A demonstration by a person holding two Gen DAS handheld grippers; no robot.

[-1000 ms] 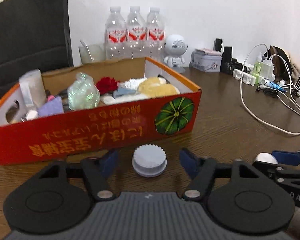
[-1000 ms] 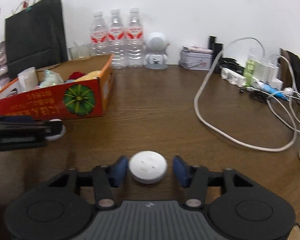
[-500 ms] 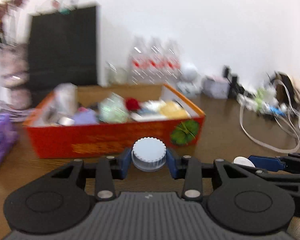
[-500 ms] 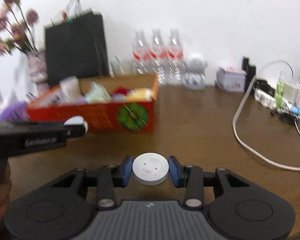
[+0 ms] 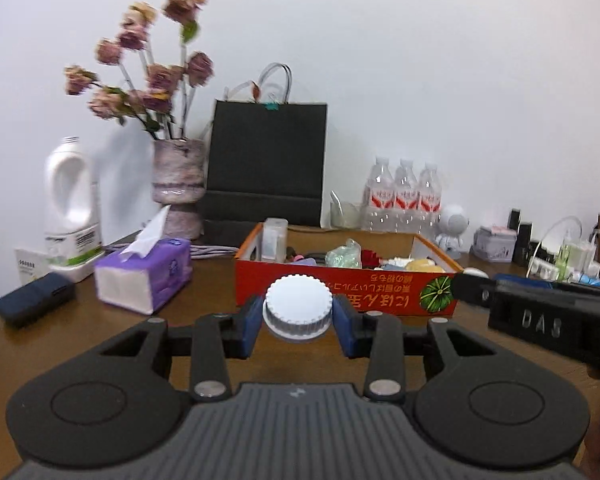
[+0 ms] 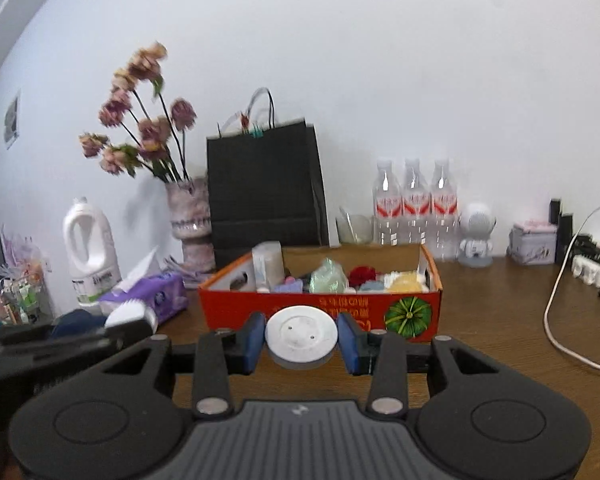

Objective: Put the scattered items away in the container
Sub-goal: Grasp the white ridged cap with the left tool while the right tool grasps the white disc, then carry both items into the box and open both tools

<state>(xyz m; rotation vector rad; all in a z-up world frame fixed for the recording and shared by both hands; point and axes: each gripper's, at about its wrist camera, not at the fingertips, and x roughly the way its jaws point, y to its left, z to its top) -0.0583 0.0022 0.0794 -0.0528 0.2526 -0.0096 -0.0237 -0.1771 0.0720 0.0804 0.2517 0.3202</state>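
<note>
My left gripper (image 5: 298,322) is shut on a white ribbed cap (image 5: 298,310) and holds it above the table, in front of the red cardboard box (image 5: 340,300). My right gripper (image 6: 301,338) is shut on a flat white disc (image 6: 301,334), also lifted, in front of the same box (image 6: 320,308). The box is full of small items. The right gripper's side shows in the left wrist view (image 5: 540,320); the left gripper with its cap shows in the right wrist view (image 6: 100,332).
A purple tissue box (image 5: 144,276), a white jug (image 5: 70,208), a flower vase (image 5: 178,184) and a black paper bag (image 5: 266,164) stand left and behind the box. Water bottles (image 6: 414,204), a small robot figure (image 6: 476,236) and cables (image 6: 560,320) lie to the right.
Both grippers closed on their objects, the cap and the disc, and lifted them off the table. Both views rose and swung left, bringing the flowers and tissue box into sight.
</note>
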